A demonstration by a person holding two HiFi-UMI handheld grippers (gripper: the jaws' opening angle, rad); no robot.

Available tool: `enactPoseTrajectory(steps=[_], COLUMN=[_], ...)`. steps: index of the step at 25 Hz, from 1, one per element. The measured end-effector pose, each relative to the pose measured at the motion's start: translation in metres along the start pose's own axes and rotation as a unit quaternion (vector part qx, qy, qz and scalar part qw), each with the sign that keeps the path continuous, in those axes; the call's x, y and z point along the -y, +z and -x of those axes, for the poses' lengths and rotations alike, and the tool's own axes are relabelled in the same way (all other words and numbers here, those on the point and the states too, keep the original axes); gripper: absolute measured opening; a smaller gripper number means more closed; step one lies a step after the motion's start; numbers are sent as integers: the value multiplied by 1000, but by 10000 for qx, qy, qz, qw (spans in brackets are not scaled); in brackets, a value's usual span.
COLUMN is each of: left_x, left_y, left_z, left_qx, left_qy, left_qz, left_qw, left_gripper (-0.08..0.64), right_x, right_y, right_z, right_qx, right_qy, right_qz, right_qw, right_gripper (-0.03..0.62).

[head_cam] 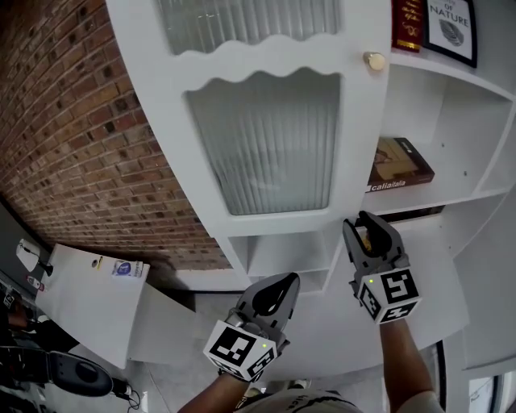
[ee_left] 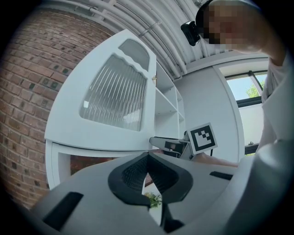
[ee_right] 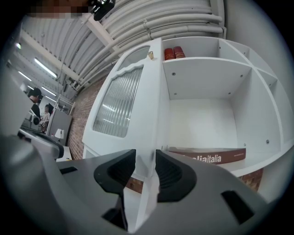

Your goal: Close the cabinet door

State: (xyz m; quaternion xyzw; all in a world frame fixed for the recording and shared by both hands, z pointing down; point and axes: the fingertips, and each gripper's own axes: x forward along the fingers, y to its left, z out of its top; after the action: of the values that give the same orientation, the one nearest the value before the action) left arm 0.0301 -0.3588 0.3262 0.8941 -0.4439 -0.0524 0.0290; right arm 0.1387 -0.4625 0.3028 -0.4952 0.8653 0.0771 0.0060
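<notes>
The white cabinet door (head_cam: 274, 121) with ribbed glass and a small round knob (head_cam: 374, 60) stands open from the white shelf unit (head_cam: 476, 121). My right gripper (head_cam: 364, 222) sits at the door's lower free edge. In the right gripper view the door (ee_right: 124, 101) runs edge-on between the jaws of that gripper (ee_right: 146, 170), whose two black pads are pressed against its two faces. My left gripper (head_cam: 278, 282) hangs lower and to the left, below the door, shut with nothing in it. From the left gripper view the door (ee_left: 115, 96) is above, and the right gripper (ee_left: 172, 146) is at its corner.
A brown book (head_cam: 399, 165) lies flat on the open shelf behind the door, with red books (head_cam: 407, 24) and a framed print (head_cam: 451, 24) one shelf higher. A brick wall (head_cam: 72, 137) runs on the left. A white panel (head_cam: 89, 298) lies low at the left.
</notes>
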Motion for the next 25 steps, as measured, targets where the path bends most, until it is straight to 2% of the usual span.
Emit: enactPoseTrajectory(steps=[6,13,20,25], left_x=[0,9,11,4], left_y=[1,-2,1,5], left_z=[17,46,86,116], left_qx=[11,-29,-66,-88], left_qy=[-67,-320,-617,-731], left_qz=[40,62,55,83], left_qw=[10000,9995,9981,9973], left_gripper=[11,11,11,11], right_x=[-13,-69,-119,-158], right_y=[3,-7,2,-5], right_z=[26,60,90,103], right_qx=[-5,-171,-81,-222], right_qy=[-268,-227,-400,-457], right_qz=[-94,-236,-410,-579], right_qw=[9996,9993,9983,9970], right_gripper=[141,114,55,44])
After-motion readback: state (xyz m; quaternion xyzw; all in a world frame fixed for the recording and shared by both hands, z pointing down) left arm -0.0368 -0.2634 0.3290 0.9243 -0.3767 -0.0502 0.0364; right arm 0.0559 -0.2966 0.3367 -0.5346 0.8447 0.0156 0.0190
